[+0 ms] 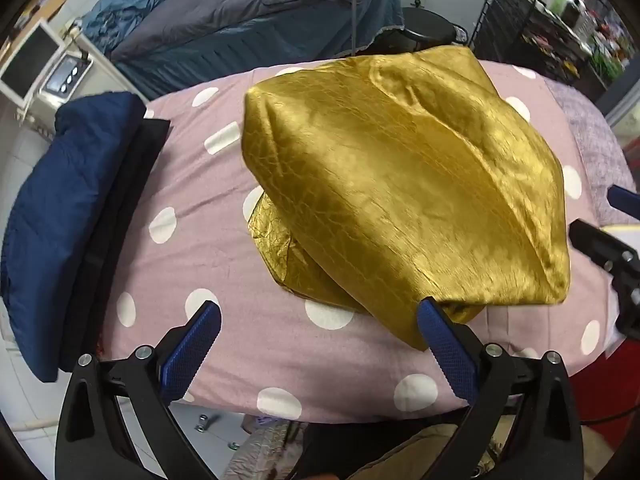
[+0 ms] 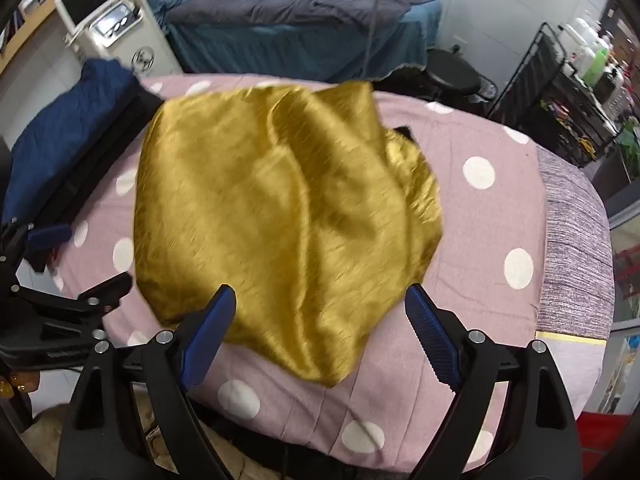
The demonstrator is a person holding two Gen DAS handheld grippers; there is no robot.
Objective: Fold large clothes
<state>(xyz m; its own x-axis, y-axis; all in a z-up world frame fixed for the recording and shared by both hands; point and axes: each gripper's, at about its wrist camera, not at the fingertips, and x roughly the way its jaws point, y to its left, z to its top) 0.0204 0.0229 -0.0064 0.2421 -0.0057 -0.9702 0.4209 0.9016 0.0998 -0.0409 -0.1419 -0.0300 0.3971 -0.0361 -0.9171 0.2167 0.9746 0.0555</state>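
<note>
Bright, even indoor light; fisheye-bent edges, dark corners, slight motion blur.

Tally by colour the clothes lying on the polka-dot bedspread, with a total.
Gold: 1, the gold garment, partly folded mid-bed.
Navy: 1, the navy quilted piece at the edge.
Black: 1, the black folded item beside the navy one.
Total: 3

Left gripper (image 1: 318, 314): matte black plastic frame with two angled arms, each with a wedge-shaped cutout, silver round-head screws at the pivots, and blue fingers (image 1: 448, 350) with a fine cross-hatched grip texture. Right gripper (image 2: 320, 300): same black build and silver screws, blue fingers (image 2: 434, 342) with saw-toothed inner edges; faint embossed lettering on the black body seen from the side, illegible.
</note>
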